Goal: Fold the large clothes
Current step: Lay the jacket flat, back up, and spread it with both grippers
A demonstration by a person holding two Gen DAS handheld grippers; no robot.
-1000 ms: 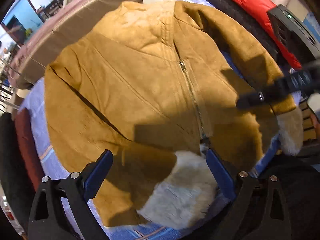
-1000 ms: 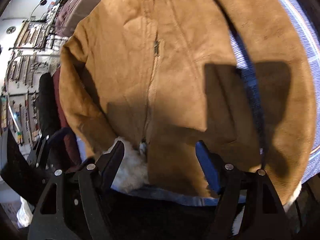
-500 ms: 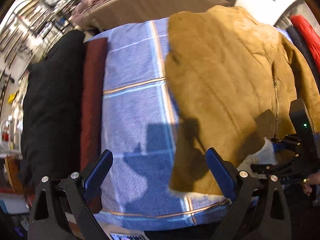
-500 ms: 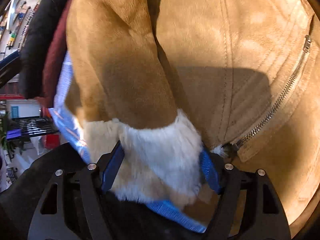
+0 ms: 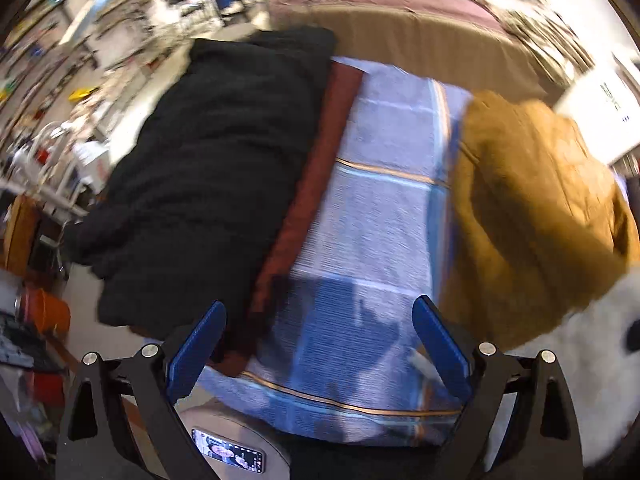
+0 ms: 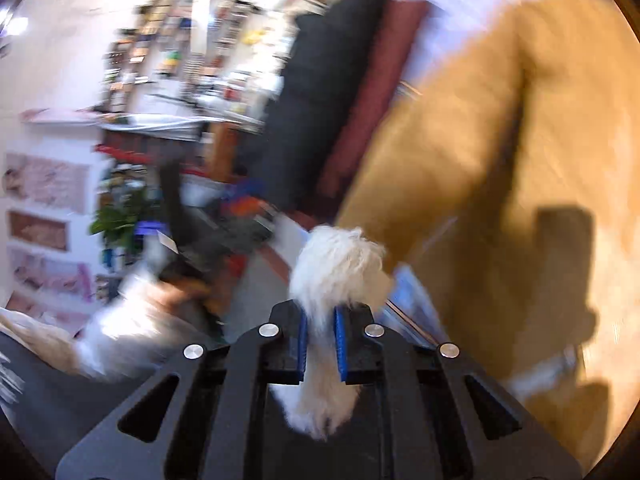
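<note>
- Two grippers appear, one per wrist view. Nearest in the right view, the right gripper [image 6: 321,340] has its jaws clamped on the white fleece cuff [image 6: 340,264] of the tan suede jacket [image 6: 500,128]; fleece tufts stand above and below the blue pads [image 6: 341,350].
- Left gripper [image 5: 318,352]: jaws spread wide, nothing between them, above the blue checked blanket [image 5: 372,208].
- Jacket position: on the blanket, to the right of the left gripper and apart from it; its fleece trim [image 5: 592,360] lies just beside that gripper's right finger.
- Beyond the blanket's left edge: a dark red folded garment [image 5: 316,176], then a black garment [image 5: 212,168] touching it.
- Farthest: blurred shelving; contents cannot be told.
- Change from half a second earlier: the right jaws, then wide around the cuff, have just been closing and now pinch it; the left view has shifted leftward off the jacket.
</note>
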